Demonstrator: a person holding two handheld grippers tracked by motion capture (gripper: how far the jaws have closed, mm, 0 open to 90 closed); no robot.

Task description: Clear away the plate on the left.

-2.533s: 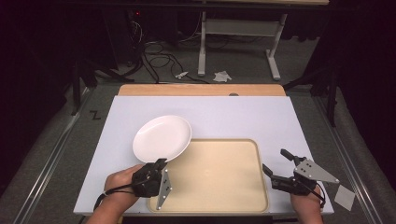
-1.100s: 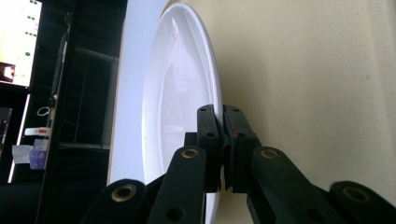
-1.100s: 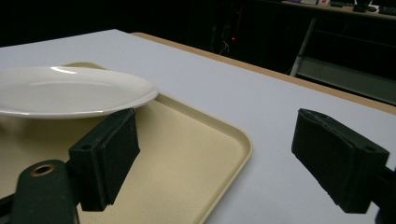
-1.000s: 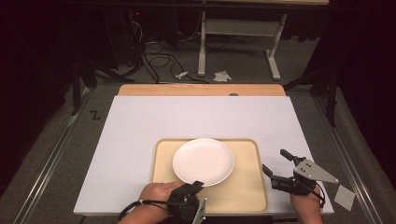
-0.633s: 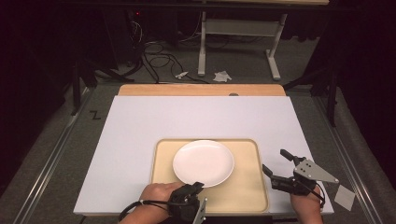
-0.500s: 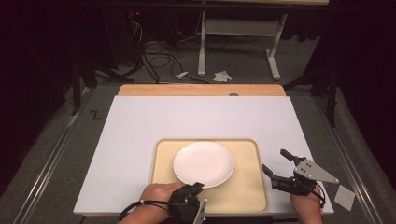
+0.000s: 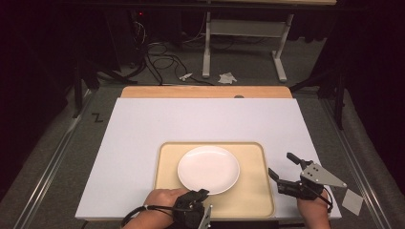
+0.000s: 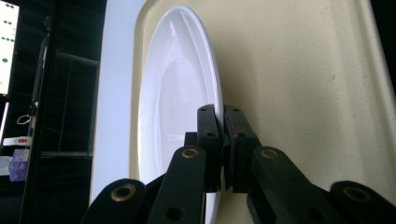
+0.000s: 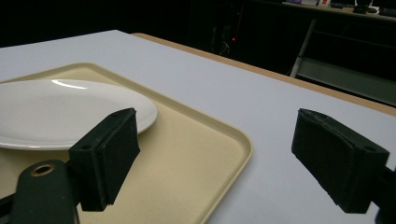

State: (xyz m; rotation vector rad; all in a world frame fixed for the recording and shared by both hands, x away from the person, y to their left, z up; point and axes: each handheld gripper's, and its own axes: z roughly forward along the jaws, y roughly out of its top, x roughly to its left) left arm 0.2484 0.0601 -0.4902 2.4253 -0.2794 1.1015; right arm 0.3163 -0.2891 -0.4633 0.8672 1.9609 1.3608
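Note:
A white round plate (image 7: 208,169) lies in the beige tray (image 7: 258,193) at the table's front middle. My left gripper (image 7: 203,193) is at the plate's near rim. In the left gripper view its jaws are shut on the rim of the plate (image 8: 173,107), with the tray (image 8: 299,93) behind it. My right gripper (image 7: 281,165) rests by the tray's right edge, open and holding nothing. In the right gripper view the right gripper (image 9: 224,154) has its pads (image 9: 109,149) wide apart, with the plate (image 9: 60,112) and the tray's corner (image 9: 187,154) ahead.
The tray sits on a white table top (image 7: 200,124) with a wooden strip (image 7: 205,91) along its far edge. A small white square (image 7: 353,201) lies beside the table at the right. A desk frame (image 7: 243,33) and cables (image 7: 162,52) are on the floor beyond.
My left gripper has carried the plate from the white table top at the left onto the tray. Over the last second nothing has moved. The right gripper has stayed where it was.

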